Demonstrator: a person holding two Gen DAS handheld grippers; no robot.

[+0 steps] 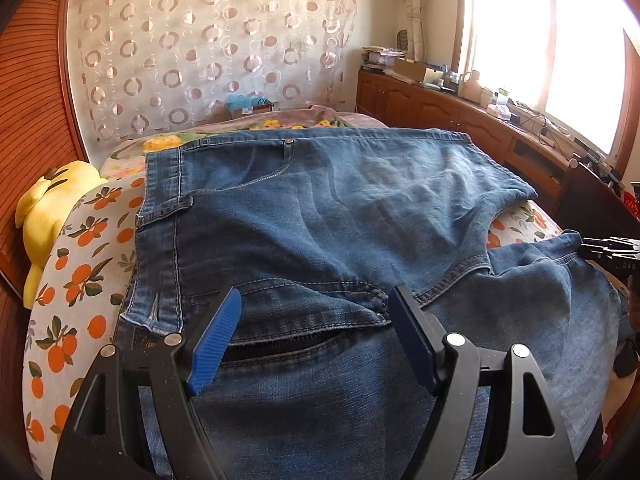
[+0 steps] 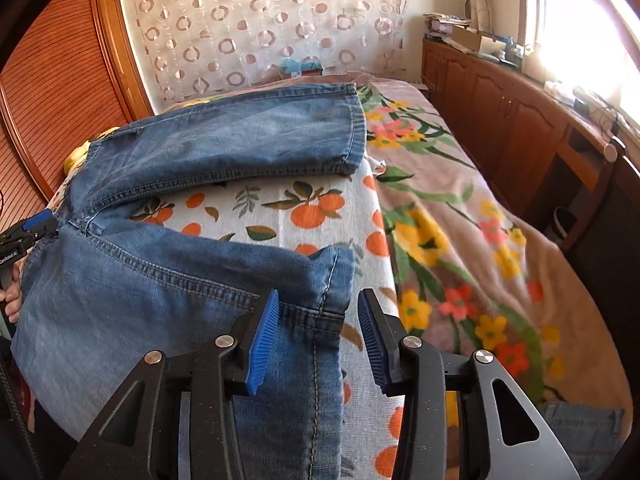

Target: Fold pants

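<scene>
both hand-held grippers, left and right, hang spread apart over the jeans.

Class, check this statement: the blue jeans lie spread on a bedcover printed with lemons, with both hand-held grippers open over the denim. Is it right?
One detail is wrong. The bedcover under the jeans is printed with oranges, not lemons, as the right wrist view shows. The rest stands: the left hand-held gripper and the right hand-held gripper are both open over the denim.
</scene>
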